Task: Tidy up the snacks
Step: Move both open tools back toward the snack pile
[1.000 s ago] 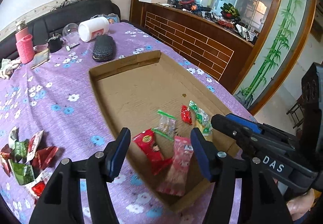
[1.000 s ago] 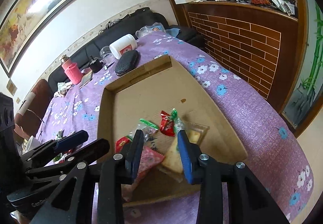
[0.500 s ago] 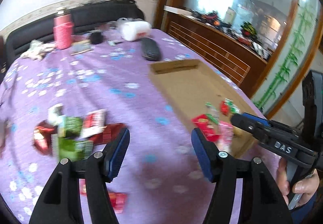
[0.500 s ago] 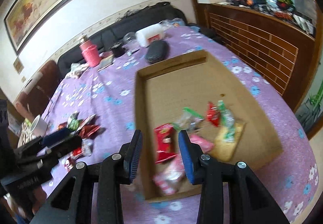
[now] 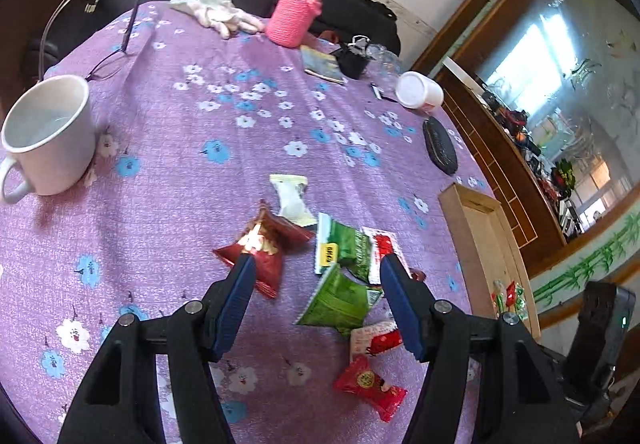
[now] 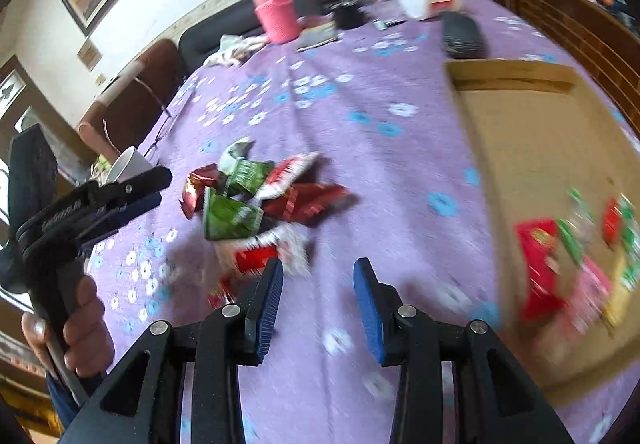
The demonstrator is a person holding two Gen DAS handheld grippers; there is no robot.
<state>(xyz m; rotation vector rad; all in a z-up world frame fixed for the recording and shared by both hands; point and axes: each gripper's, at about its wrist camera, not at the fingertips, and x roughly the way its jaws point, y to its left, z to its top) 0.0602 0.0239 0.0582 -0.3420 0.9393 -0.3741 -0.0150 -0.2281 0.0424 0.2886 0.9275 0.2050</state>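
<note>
A round surface (image 5: 168, 171) under a purple flowered cloth is filling both views, with a dark sofa and a framed picture behind it. A loose pile of snack packets (image 5: 332, 264) is lying at lower centre of the left wrist view, just left of centre in the right wrist view. A shallow cardboard box (image 6: 532, 147) is sitting at the right of both frames, well apart from the pile, with further packets already lying in it.

Handling, as a judgement: the packets are looking light, thin and crinkly, with glossy film that is likely to slip. The flat crimped end seals are offering the surest hold; pinching the puffed middle is risking crushed contents. The packets are overlapping, so one pinch may be lifting two.

Count in the pile, left wrist view: two green packets (image 5: 340, 304), one white packet (image 5: 292, 199), one dark red foil packet (image 5: 264, 244), and about four red or red-and-white ones, partly hidden. The box contents are too blurred to count.

The left gripper (image 5: 316, 296) is hanging over the pile with its jaws apart and nothing between the pads. The right gripper (image 6: 318, 300) is standing narrower but also apart and empty, over bare cloth beside the pile. A white mug (image 5: 48, 135) is standing at far left.
</note>
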